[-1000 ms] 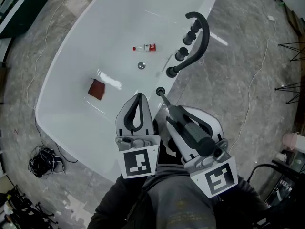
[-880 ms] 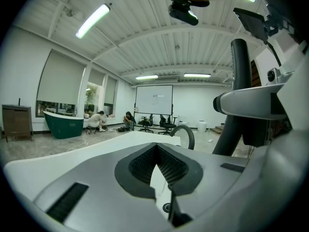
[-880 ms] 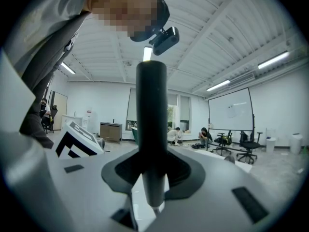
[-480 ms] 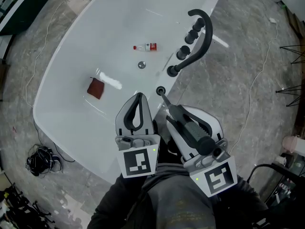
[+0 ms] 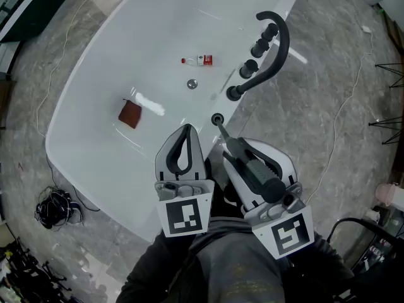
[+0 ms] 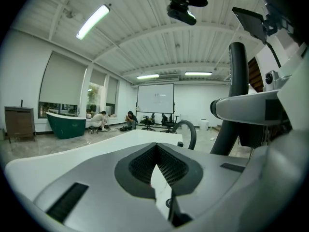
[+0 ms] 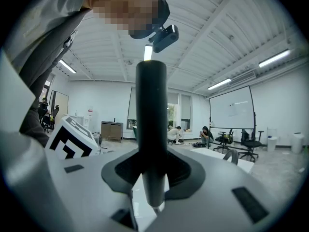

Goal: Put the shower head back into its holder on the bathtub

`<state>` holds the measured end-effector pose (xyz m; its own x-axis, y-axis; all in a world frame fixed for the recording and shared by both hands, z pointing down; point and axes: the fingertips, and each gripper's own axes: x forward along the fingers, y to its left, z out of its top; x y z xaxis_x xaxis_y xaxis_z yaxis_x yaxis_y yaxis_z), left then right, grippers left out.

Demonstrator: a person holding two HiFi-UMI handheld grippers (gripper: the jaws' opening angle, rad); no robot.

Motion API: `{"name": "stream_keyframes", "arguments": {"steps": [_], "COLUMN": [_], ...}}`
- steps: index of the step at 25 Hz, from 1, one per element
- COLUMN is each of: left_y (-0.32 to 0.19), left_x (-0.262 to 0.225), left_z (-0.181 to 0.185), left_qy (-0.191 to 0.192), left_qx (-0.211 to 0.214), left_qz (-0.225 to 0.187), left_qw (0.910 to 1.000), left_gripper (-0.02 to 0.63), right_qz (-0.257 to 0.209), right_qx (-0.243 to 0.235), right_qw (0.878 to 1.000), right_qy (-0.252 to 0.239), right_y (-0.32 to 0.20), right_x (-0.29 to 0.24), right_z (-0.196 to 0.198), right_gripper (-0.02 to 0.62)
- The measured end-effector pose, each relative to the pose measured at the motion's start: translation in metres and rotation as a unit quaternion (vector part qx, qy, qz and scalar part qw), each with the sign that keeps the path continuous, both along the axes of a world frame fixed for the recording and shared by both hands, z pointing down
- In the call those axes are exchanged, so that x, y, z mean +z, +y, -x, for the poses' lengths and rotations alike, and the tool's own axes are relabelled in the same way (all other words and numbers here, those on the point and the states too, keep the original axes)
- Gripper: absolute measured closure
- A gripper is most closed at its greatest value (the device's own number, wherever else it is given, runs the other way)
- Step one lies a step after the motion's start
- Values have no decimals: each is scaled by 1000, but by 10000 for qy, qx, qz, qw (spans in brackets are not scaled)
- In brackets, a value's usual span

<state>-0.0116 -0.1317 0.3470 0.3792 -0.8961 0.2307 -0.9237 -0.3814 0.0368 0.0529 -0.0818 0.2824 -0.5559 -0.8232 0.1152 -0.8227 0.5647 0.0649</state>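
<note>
Head view: right gripper (image 5: 242, 149) clamped on the black shower head (image 5: 254, 170), slim end aimed at the round holder (image 5: 217, 118) on the white bathtub (image 5: 82, 118) rim and close to it; contact not discernible. Left gripper (image 5: 184, 130) just beside, over the tub edge.

Left gripper view: fingers (image 6: 187, 169) together, nothing between.

Right gripper view: fingers (image 7: 187, 171) pressed on the shower head's dark shaft, upright between them.
</note>
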Motion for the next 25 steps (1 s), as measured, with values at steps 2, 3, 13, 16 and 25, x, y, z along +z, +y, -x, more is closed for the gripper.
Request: {"name": "stream_keyframes", "arguments": {"steps": [2,3,13,16,25], "left_y": [0,-1,1,1,-1], "left_x": [2,4,15,19,32], "left_z": [0,0,1,3,4], "left_qy": [8,8,-11,-26,-11], "left_qx": [-7,-5,-34,-55,-102], "left_qz": [-7,-8,26,55,42], "left_qw": [10000,10000,10000,10000,9999], "left_gripper": [604,603,604,604,603], "right_qz": [-5,-13,41,62,91], "right_qx": [-6,-10,-34,-47,-128], "right_qw": [10000,10000,10000,10000,9999], "right_qy": [1,-2,15,15,56], "right_y": [0,0,-1,-3,-6], "right_x": [2,3,17,21,38], "right_z": [0,1,0,0,-1], "right_gripper": [474,474,474,474,474]}}
